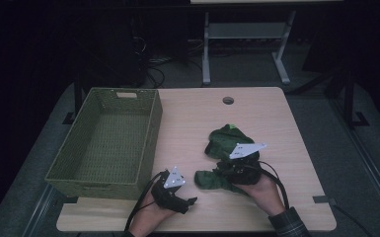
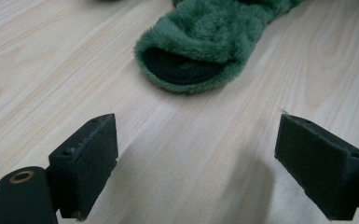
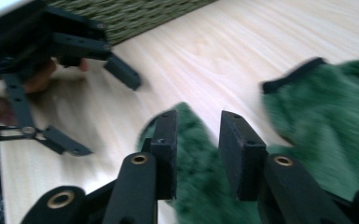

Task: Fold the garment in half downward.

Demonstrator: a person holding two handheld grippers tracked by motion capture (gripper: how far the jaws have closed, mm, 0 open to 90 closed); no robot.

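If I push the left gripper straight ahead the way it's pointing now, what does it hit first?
Probably the open cuff of the fuzzy green sock: bare wooden table lies between it and the open left gripper.

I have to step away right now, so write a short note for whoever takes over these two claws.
Left claw: open, empty, low over the pale wooden table, aimed at the cuff of the nearer fuzzy dark green sock.
Right claw: jaws narrowed around the fuzz of that sock; I cannot tell whether the pads press on it yet.
A second fuzzy green sock lies just beyond, on the table.
The olive green woven basket at the table's left holds nothing.
Done: nothing packed. Left, probably: pair the socks and put them in the basket.
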